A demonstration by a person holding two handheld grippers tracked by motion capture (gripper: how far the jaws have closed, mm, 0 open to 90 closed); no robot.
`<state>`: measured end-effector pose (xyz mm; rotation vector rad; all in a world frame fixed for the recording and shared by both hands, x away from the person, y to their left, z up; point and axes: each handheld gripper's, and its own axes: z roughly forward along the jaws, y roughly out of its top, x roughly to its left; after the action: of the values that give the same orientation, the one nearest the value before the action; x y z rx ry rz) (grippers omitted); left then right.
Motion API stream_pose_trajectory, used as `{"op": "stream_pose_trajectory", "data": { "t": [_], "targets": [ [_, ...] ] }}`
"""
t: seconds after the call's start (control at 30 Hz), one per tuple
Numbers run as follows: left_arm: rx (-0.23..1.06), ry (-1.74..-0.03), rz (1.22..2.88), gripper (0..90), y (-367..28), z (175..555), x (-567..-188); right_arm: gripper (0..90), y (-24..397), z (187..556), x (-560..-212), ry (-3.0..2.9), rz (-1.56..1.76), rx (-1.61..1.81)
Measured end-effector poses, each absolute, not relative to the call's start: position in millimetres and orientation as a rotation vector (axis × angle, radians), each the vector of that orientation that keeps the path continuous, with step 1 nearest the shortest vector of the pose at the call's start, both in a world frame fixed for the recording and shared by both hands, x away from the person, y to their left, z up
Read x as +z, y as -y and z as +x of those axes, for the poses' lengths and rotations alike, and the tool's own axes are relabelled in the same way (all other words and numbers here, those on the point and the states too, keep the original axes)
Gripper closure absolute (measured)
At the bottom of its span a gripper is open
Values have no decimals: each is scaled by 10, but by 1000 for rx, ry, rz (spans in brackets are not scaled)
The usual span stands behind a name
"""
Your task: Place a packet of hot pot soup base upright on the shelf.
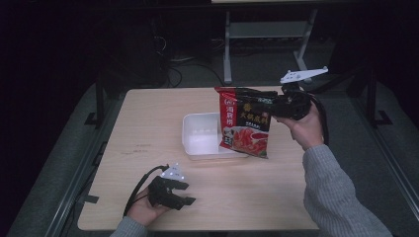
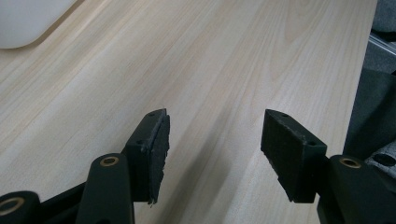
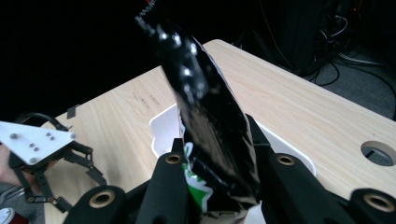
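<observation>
A red and black snack bag [image 1: 245,126] hangs upright over the right half of a white tray [image 1: 197,133] at mid-table. My right gripper [image 1: 276,106] is shut on the bag's upper right edge and holds it from the right. In the right gripper view the shiny bag [image 3: 210,126] rises from between the closed jaws of that gripper [image 3: 219,186], with the tray [image 3: 161,126] below it. My left gripper [image 1: 185,193] rests low near the table's front left, jaws apart. In the left gripper view it [image 2: 212,144] stands open over bare wood, beside a corner of the tray [image 2: 23,23].
The light wooden table [image 1: 148,113] has a round cable hole [image 3: 378,151] near its right side. Behind the table stand a grey metal frame [image 1: 227,49] and cables on a dark floor. The table's right edge [image 2: 369,28] lies close to my left gripper's jaws.
</observation>
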<state>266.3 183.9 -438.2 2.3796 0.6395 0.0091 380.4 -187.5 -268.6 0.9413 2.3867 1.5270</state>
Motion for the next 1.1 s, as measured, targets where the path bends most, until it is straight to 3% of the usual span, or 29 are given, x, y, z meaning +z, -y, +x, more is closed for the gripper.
{"op": "stream_pose_trajectory", "data": {
  "t": [1.1],
  "targets": [
    [-12,-635,2368,391,-1882,2686,-4385,766,1664,4289,-2866,-2182,1121,1486]
  ]
}}
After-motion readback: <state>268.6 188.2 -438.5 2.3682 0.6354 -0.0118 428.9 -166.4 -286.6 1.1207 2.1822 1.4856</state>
